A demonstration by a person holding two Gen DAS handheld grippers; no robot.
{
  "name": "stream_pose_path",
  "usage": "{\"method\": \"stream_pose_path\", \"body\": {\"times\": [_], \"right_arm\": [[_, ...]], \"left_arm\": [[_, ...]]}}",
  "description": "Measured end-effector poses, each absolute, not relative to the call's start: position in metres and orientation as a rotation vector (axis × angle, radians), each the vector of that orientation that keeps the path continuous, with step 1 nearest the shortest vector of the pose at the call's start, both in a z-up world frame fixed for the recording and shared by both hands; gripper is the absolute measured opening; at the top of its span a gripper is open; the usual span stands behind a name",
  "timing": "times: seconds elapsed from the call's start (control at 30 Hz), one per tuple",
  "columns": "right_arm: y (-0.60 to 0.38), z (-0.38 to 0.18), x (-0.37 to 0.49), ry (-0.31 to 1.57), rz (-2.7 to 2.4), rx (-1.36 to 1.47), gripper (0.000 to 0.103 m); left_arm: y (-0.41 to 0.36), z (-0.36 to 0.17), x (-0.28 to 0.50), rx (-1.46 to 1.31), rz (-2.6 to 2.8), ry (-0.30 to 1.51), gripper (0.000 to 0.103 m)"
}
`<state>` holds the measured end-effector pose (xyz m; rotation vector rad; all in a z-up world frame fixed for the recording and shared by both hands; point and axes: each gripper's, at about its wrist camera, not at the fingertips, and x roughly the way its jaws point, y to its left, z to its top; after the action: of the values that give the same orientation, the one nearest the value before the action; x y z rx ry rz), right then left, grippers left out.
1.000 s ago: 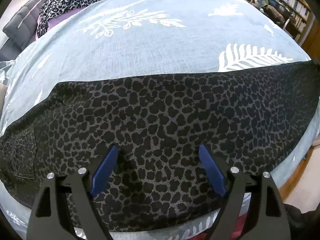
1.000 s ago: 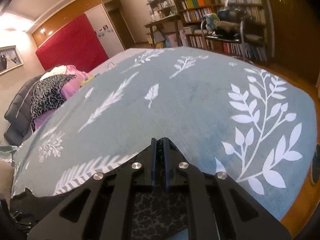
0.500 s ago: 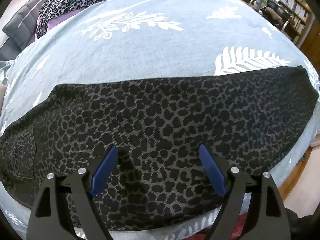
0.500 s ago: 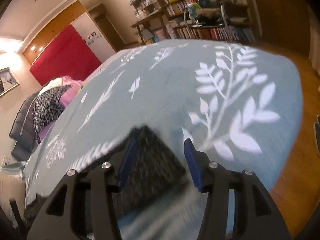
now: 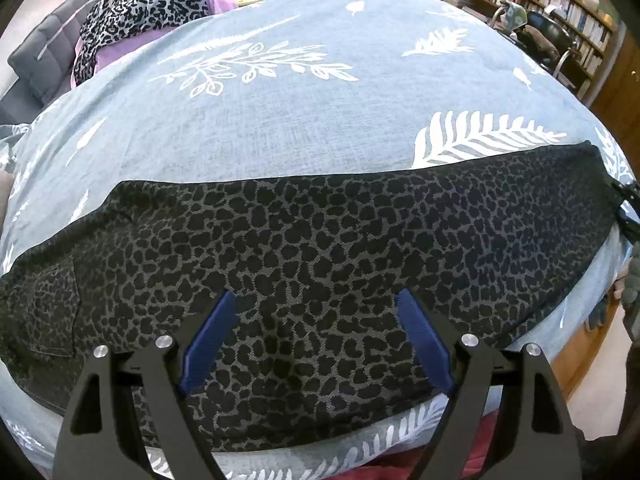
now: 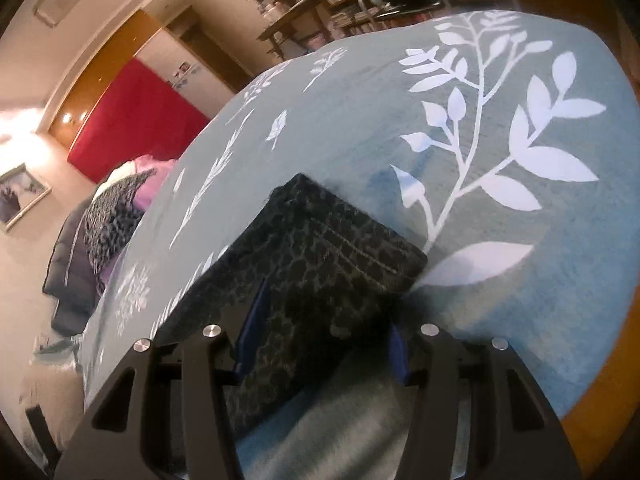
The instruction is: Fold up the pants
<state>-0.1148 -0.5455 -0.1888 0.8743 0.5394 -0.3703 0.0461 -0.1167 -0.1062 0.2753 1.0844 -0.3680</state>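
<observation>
Blue leaf-print bedspread, bookshelves behind

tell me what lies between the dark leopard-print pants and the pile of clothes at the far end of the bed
Only bare blue-grey leaf-print bedspread lies between the dark leopard-print pants and the far pile of clothes, as the left wrist view shows.

pants: 1 | bedspread: 1 | clothes pile: 1 | gripper: 2

The right tongs have let go of the pants' hem, now lying flat.
</observation>
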Motion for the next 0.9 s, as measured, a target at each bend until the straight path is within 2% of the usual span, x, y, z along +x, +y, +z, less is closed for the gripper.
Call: {"method": "stream_pose_path", "body": {"times": [0.17, 0.3, 0.37, 0.43, 0.57, 0.77, 0.9], "right_arm": [[-0.542, -0.193, -0.115, 0.483, -0.362, 0.939, 0.053], [-0.532, -0.194, -0.111, 0.483, -0.287, 0.97, 0.044], [-0.534, -0.194, -0.111, 0.487, -0.297, 0.978, 0.028], [-0.535, -0.189, -0.114, 0.474, -0.298, 1.001, 0.018], [-0.517, -0.146, -0.116, 0.433, -0.269, 0.888, 0.008], [-0.455, -0.073, -0.105, 0.389, -0.146, 0.661, 0.008], [-0.407, -0.046, -0.091, 0.383, -0.046, 0.565, 0.008]], "left_arm": [[-0.12, -0.112, 0.046, 0.28, -0.38, 1.097, 0.083], [-0.117, -0.114, 0.049, 0.266, -0.378, 1.108, 0.083], [-0.114, -0.114, 0.049, 0.263, -0.377, 1.107, 0.083], [-0.109, -0.112, 0.05, 0.259, -0.373, 1.101, 0.083], [-0.094, -0.106, 0.054, 0.237, -0.362, 1.097, 0.083], [-0.077, -0.099, 0.059, 0.198, -0.354, 1.085, 0.083], [-0.061, -0.093, 0.06, 0.162, -0.344, 1.077, 0.083]]}}
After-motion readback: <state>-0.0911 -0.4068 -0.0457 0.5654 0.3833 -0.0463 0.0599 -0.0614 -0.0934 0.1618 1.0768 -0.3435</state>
